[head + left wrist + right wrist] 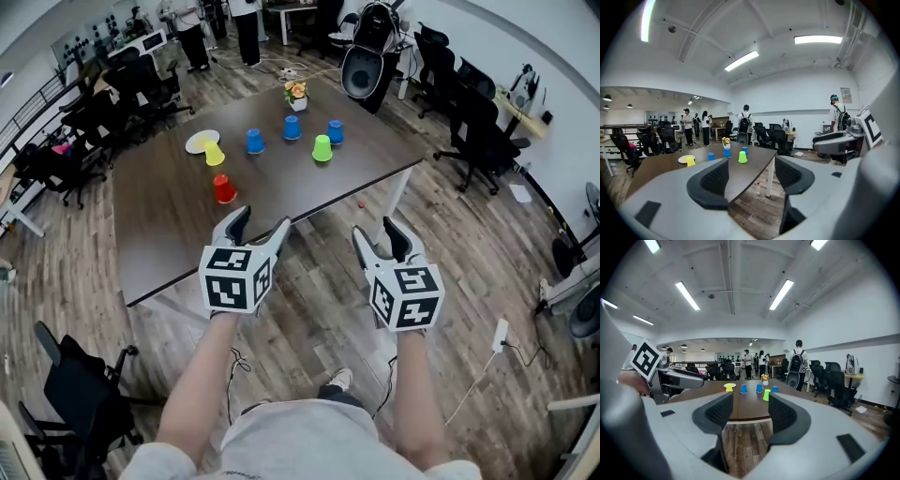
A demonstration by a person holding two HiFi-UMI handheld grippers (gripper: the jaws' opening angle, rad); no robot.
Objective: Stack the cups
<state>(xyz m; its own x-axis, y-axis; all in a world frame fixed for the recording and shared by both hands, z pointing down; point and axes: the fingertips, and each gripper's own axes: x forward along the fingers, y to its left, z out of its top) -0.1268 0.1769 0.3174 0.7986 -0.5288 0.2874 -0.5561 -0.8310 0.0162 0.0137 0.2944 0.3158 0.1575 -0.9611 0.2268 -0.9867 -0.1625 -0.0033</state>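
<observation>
Several upside-down cups stand on the far half of the dark brown table (169, 234): a red cup (224, 189), a yellow cup (214, 153), a green cup (322, 149) and three blue cups (254, 142) (292, 127) (335, 132). Both grippers hang over the wooden floor, short of the table's near edge and well away from the cups. My left gripper (260, 228) (750, 176) is open with nothing between its jaws. My right gripper (377, 232) (750, 411) is open and empty too. The green cup (742, 157) (766, 394) shows far ahead in both gripper views.
A white plate (201, 142) lies beside the yellow cup. A small flower pot (296, 95) stands at the table's far end. Black office chairs (469, 122) ring the table, and one stands near my left (80, 394). People stand at the back of the room.
</observation>
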